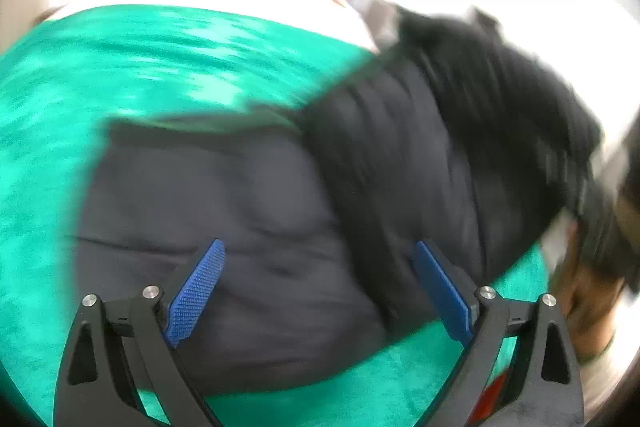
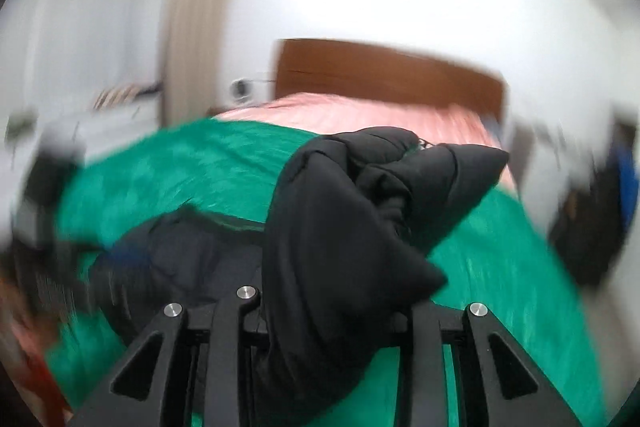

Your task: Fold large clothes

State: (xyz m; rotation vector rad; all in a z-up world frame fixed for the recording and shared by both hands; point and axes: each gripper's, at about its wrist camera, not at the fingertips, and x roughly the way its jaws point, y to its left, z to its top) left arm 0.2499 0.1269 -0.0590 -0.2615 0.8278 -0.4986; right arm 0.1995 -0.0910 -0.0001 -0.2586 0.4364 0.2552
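A large dark padded jacket (image 1: pixel 248 227) lies on a green bed cover (image 1: pixel 120 67). My left gripper (image 1: pixel 320 245) hovers just above its flat part, jaws wide open, blue pads (image 1: pixel 196 291) bare and nothing between them. The jacket's right side (image 1: pixel 460 131) is lifted in a bunched fold. In the right wrist view, my right gripper (image 2: pixel 336 307) is shut on a thick bunch of the black jacket (image 2: pixel 340 227), which rises between the fingers, hides the tips and hangs over the green cover (image 2: pixel 200 167). Both views are blurred.
A brown wooden headboard (image 2: pixel 380 71) stands at the far end of the bed, with pink bedding (image 2: pixel 360 111) before it. A beige curtain (image 2: pixel 196 27) hangs at the left wall. A person's hand (image 1: pixel 588 307) shows at the right edge of the left wrist view.
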